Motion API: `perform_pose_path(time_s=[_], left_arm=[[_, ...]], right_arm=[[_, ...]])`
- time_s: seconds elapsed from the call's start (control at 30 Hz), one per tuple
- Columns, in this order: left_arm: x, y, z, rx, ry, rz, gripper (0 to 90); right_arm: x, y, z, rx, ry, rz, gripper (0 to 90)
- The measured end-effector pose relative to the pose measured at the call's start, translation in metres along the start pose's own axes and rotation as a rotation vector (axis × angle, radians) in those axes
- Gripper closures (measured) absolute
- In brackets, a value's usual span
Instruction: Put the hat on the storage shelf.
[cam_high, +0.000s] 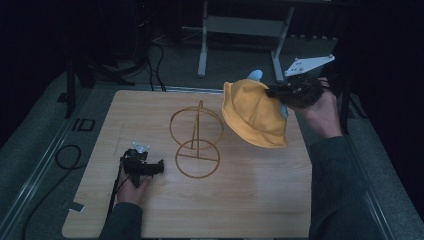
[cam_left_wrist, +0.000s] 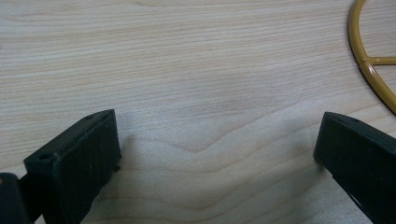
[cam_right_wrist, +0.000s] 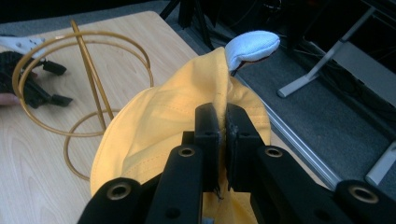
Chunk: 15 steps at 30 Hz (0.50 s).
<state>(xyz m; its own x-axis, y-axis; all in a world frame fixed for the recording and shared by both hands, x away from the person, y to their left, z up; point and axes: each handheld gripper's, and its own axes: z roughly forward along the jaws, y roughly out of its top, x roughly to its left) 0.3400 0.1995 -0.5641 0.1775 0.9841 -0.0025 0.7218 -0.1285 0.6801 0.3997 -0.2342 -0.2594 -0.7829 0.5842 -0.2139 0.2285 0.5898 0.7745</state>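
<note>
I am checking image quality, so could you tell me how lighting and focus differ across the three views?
High view: dim, dark surroundings, hat and stand still legible. Left gripper view: bright, sharp wood grain, soft shadow between the open jaws. Right gripper view: well lit, near jaws slightly soft.

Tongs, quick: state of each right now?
Left tongs: open, empty, low over the table.
Right tongs: shut on the yellow hat, held in the air.
</note>
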Motion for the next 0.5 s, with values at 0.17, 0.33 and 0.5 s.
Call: perform_pose_path(time_s=[0.17,0.33,0.5], left_arm=[[0.000,0.000,0.000,0.000,0.000,0.000,0.4],[0.000,0.000,0.000,0.000,0.000,0.000,0.4],[0.000,0.000,0.000,-0.001,0.000,0.000,0.4]], right_arm=[[-0.001,0.004,-0.001,-0.014,0.002,0.003,85.1],[-0.001,0.011,-0.004,-0.035,0.005,0.009,85.1],[0.000,0.016,-0.004,-0.044,0.008,0.009,85.1]])
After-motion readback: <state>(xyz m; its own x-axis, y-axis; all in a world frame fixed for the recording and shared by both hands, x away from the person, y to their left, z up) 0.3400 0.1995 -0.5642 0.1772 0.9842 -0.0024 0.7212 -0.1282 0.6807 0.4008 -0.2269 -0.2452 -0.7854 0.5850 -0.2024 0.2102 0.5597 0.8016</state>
